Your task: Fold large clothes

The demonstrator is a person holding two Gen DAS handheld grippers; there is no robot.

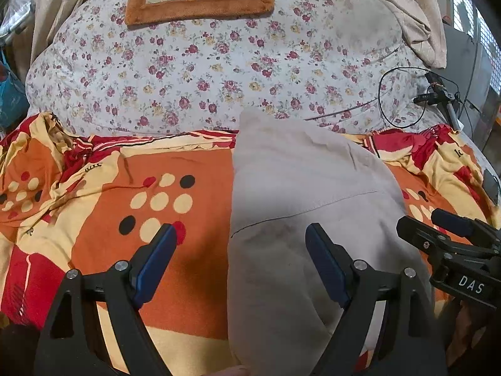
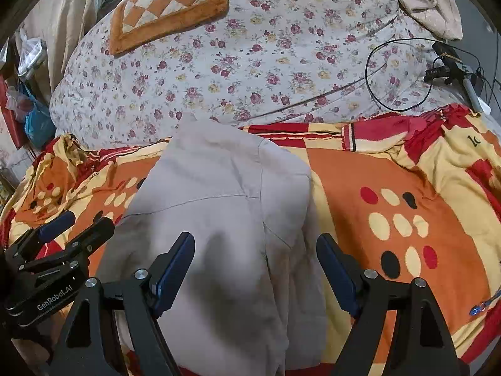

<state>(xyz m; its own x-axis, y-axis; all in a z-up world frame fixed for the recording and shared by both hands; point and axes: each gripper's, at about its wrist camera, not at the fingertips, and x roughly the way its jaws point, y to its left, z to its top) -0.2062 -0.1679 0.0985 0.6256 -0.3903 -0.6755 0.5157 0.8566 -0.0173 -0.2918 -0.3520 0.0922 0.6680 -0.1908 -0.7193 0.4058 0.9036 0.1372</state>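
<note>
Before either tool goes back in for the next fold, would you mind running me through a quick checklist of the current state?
1. Left tool open, nothing held: ok.
2. Right tool open, nothing between its pads: ok.
3. Grey garment lies as a narrow folded strip on the orange patterned blanket: ok.
4. Garment surface smooth: not ok, creases show near the seams.
5. Black cable and its device lie on the floral quilt, apart from the garment: ok.
6. Garment's near end: cannot tell, hidden below the tools.
</note>
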